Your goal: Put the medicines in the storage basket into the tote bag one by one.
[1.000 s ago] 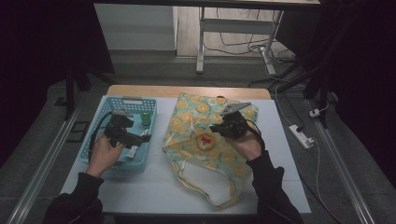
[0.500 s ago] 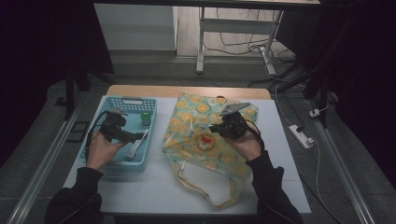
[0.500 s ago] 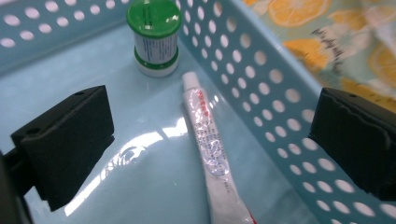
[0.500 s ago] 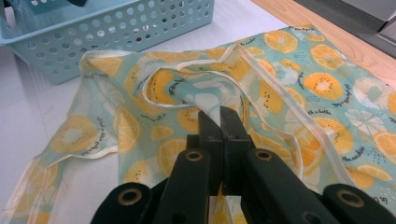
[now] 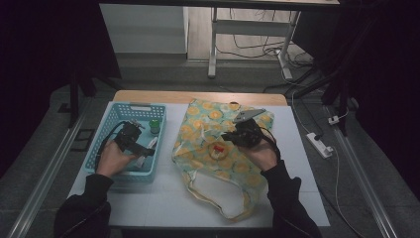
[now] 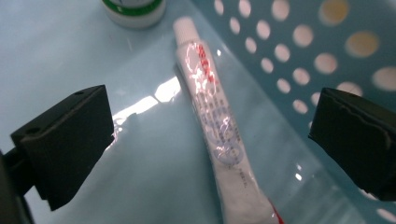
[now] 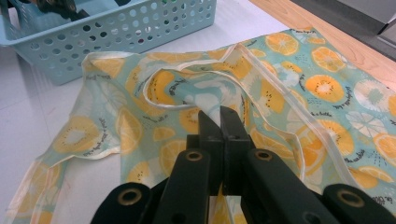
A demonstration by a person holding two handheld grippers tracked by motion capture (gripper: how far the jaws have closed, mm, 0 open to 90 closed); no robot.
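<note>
A: Left tool (image 6: 210, 140) is down inside the blue basket (image 5: 111, 116), jaws spread wide. White tube (image 6: 212, 126) lies on the basket floor between them, pads not touching it on either side.

B: Anything crowding it?

A: Perforated basket wall just beside the right-hand jaw in the left gripper view. A small green-and-white container (image 6: 133, 8) sits past the tube's cap end, apart from it. High view puts the green-capped container (image 5: 154, 126) at the far right of the basket and the tube (image 5: 147, 151) along the right wall, partly under the tool.

B: Right side?

A: Right tool (image 7: 220, 119) has its jaws pressed together, over the orange-print bag (image 5: 218, 148). Looks like bag cloth is pinched at the tips, but I can't tell for sure. The bag lies flat mid-surface, just right of the basket, handles (image 5: 218, 198) toward the near edge.

B: What differs between the views?

A: High view has a red-and-yellow patch (image 5: 218, 148) on the bag, just left of the right hand (image 5: 260, 151). Right gripper view has a cream-edged loop (image 7: 187, 88) of bag trim just past the tips and the basket's wall (image 7: 116, 32) beyond on the white surface (image 7: 28, 116).
</note>
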